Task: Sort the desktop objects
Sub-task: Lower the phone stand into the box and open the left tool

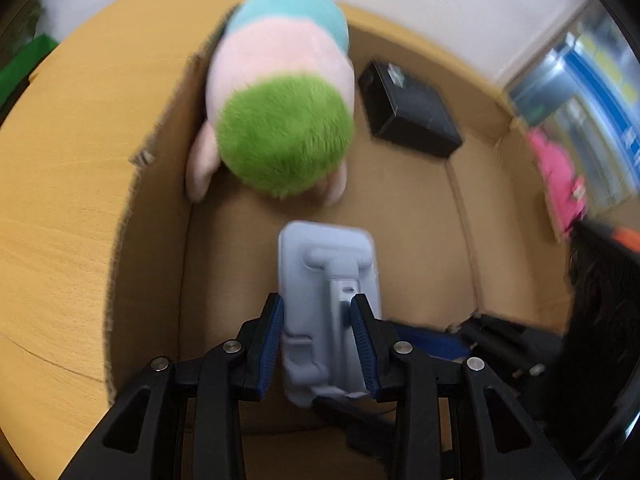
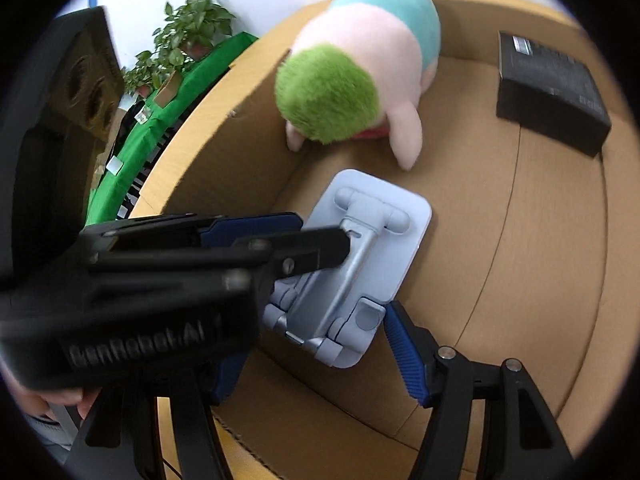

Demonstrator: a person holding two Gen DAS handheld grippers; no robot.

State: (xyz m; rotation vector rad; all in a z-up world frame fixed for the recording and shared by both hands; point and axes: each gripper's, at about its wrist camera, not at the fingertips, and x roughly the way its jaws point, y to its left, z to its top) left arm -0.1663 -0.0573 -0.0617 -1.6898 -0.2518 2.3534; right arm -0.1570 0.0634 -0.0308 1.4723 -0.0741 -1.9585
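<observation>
My left gripper point(image 1: 318, 320) is shut on a light blue folding phone stand point(image 1: 328, 292) and holds it inside an open cardboard box point(image 1: 400, 208). The stand point(image 2: 360, 264) and the left gripper point(image 2: 312, 240) also show in the right wrist view. A plush toy point(image 1: 280, 96) with green hair, pink body and teal end lies at the box's far left corner, also in the right wrist view point(image 2: 352, 72). A black box point(image 1: 408, 108) lies at the far right of the cardboard box, also in the right wrist view point(image 2: 552, 88). My right gripper point(image 2: 320, 356) is open and empty above the box's near wall.
The cardboard box point(image 2: 520, 240) stands on a wooden table point(image 1: 60, 200). A pink item point(image 1: 560, 176) lies beyond the box's right wall. Green cloth point(image 2: 160, 112) and a potted plant point(image 2: 188, 32) stand at the left, beyond the table.
</observation>
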